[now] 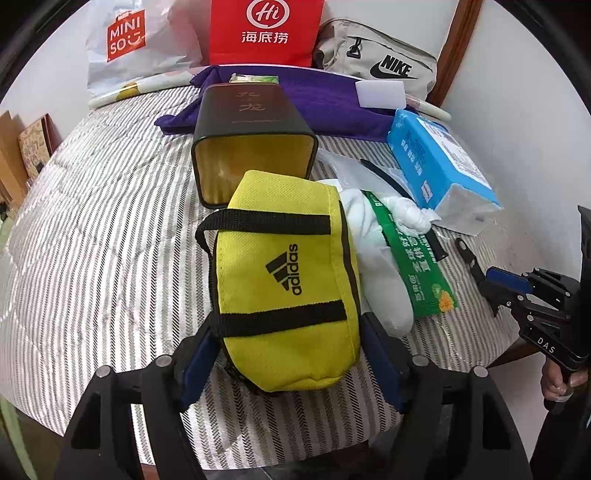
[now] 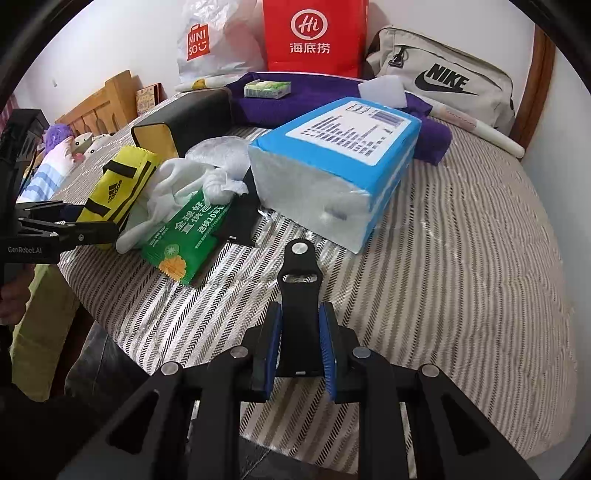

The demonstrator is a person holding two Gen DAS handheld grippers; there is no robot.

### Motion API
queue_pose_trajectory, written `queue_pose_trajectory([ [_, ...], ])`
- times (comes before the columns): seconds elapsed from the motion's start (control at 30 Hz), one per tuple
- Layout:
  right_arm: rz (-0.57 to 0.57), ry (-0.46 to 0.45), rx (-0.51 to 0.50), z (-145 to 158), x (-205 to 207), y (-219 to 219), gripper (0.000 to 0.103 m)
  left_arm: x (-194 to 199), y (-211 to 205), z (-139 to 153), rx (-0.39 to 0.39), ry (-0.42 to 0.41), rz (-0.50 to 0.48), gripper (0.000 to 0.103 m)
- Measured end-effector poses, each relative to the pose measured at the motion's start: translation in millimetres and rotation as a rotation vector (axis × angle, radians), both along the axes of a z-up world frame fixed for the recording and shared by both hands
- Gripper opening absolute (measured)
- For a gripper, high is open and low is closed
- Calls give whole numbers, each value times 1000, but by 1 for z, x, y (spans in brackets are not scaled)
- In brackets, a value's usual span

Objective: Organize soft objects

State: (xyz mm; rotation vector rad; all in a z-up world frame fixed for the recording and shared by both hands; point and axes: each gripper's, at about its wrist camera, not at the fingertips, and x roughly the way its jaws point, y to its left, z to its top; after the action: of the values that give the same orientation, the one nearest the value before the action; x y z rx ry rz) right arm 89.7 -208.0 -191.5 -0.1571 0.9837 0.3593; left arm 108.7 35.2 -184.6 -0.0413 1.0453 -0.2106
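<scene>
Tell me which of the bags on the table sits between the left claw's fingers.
The yellow Adidas pouch. The left claw straddles it, while the Miniso bag, red Haidilao bag and Nike bag sit by the wall.

Showing "adidas" on yellow pouch (image 1: 284, 280), "MINISO" on white plastic bag (image 1: 125, 38), "Hi" on red paper bag (image 1: 264, 31), "NIKE" on beige bag (image 1: 391, 62), "GenRobot.AI" on left hand-held gripper (image 2: 79, 225)

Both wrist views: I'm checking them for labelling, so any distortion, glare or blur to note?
Left wrist view: fisheye bends the striped cover; dark corners; yellow adidas pouch sharp, its logo readable. Right wrist view: same curving; mild sheen on the blue tissue pack's wrapper; Nike bag lettering legible at the back.
</scene>
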Motion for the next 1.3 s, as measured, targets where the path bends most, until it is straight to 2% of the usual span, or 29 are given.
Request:
queue_pose_trajectory([
  [0.13, 4, -17, -11, -4, 3, 6, 24, 4, -4, -2, 19, 4, 2, 76],
  [0.37, -5, -34, 0, -5, 5, 6, 21, 16, -12, -5, 51, -23, 30, 77],
  [0.6, -10, -29, 6, -5, 7, 6, 22, 13, -3, -2, 4, -22, 37, 74],
  [0.77, -18, -64, 3, -7, 6, 7, 22, 14, -1, -3, -17, -25, 42, 75],
  [0.87, -16, -70, 17, -7, 5, 4, 21, 13, 1, -3, -35, -40, 40, 69],
  [1.0, -23, -59, 31, -3, 2, 2, 21, 9, 9, 1, -101, -31, 39, 66],
  [1.3, -43, -83, 53, 21, -10, 0, 21, -5, 18, 23, -104, -75, 58, 64],
])
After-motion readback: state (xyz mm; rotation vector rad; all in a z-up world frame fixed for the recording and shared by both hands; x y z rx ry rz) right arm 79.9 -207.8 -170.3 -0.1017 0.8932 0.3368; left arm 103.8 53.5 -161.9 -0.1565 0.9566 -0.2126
